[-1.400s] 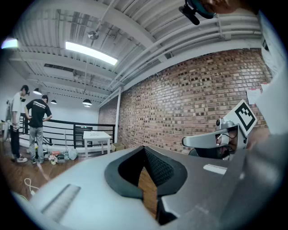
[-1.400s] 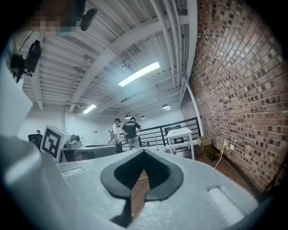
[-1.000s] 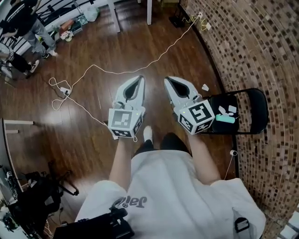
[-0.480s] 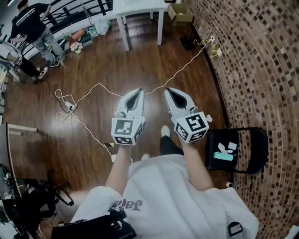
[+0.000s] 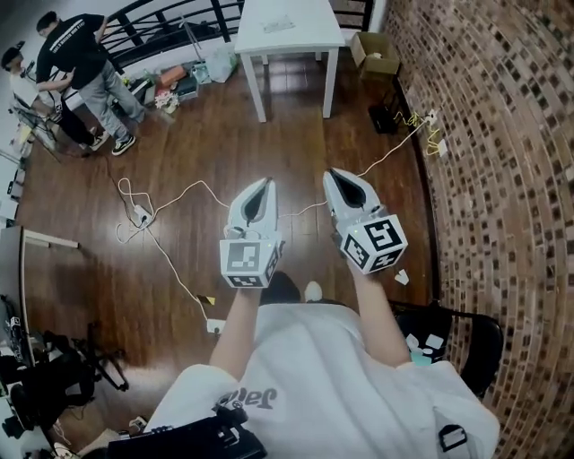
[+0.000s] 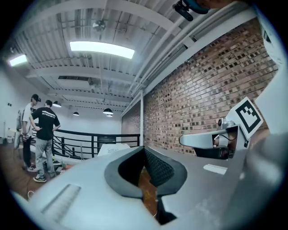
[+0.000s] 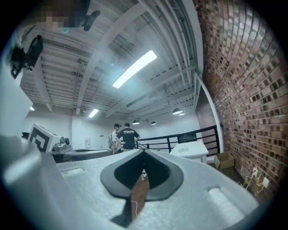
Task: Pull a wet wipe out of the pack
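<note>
My left gripper [image 5: 266,182] and right gripper [image 5: 333,173] are held side by side, level, over the wooden floor, both shut and empty. In the left gripper view the left gripper [image 6: 144,148] has its tips together, and beyond it the right gripper's body shows against the brick wall. The right gripper [image 7: 144,151] is shut too, pointing towards a white table [image 7: 194,148]. A black folding chair [image 5: 468,342] stands at the lower right behind me; small white pieces and a teal item [image 5: 418,356] lie on its seat, partly hidden by my arm.
A white table [image 5: 289,27] stands ahead, with a cardboard box [image 5: 377,52] beside it. A white cable [image 5: 179,193] trails over the floor. The brick wall [image 5: 502,134] runs along the right. Two people [image 5: 85,63] stand far left by a railing. Black gear [image 5: 45,385] lies at the lower left.
I have moved across the room with both grippers still shut. The chair has slid from beside my right gripper to behind me, and the white table has come into view ahead.
</note>
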`<move>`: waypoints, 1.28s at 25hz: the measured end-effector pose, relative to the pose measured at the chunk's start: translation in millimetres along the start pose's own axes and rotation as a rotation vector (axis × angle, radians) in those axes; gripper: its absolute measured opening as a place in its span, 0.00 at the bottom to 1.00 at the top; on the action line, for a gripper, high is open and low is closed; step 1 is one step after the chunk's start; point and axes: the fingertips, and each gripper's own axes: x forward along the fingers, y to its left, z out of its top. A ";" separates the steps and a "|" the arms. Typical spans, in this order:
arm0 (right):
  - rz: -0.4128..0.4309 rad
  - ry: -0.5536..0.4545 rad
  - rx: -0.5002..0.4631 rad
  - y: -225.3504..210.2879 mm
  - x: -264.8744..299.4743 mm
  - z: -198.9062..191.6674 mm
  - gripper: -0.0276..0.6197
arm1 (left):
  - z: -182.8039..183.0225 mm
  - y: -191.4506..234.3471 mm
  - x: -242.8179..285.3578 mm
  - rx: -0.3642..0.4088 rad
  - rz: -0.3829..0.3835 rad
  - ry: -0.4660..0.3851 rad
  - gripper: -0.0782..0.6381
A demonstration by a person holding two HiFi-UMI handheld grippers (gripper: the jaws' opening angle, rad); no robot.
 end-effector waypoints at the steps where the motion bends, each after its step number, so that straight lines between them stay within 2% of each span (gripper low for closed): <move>1: 0.014 0.016 0.005 -3.9 10.8 -6.4 0.03 | -3.0 4.2 11.3 -0.003 0.004 0.008 0.13; 5: 0.037 0.050 0.029 -31.7 70.9 -20.7 0.03 | -11.4 32.1 68.5 0.000 -0.002 0.016 0.13; 10: 0.100 0.092 -0.018 -64.1 177.1 -34.5 0.03 | -20.3 110.6 162.8 -0.076 0.047 -0.003 0.13; 13: 0.113 0.107 -0.039 -103.7 247.3 -19.5 0.03 | -4.0 147.0 241.2 -0.083 0.032 -0.043 0.13; 17: 0.097 0.082 -0.067 -141.8 334.0 14.6 0.03 | 12.7 195.3 320.4 -0.023 -0.005 -0.062 0.13; 18: 0.095 0.075 -0.070 -147.7 352.1 19.7 0.03 | 17.0 209.6 335.9 -0.046 -0.005 -0.068 0.13; 20: 0.099 0.080 -0.065 -159.7 383.7 22.9 0.03 | 27.7 235.8 367.3 -0.154 0.001 -0.083 0.13; 22: 0.111 0.117 -0.040 -172.2 401.7 13.2 0.03 | 29.3 244.3 393.4 -0.205 -0.007 -0.076 0.13; 26: 0.138 0.176 0.021 -208.2 435.9 -13.7 0.03 | 14.8 252.9 442.4 -0.178 0.023 -0.019 0.13; 30: 0.181 0.147 0.031 -259.6 496.7 -0.8 0.03 | 3.9 268.3 501.7 -0.245 0.026 -0.015 0.13; 32: 0.208 0.128 0.033 -285.1 526.7 13.6 0.03 | 8.0 275.5 535.3 -0.254 0.035 -0.017 0.13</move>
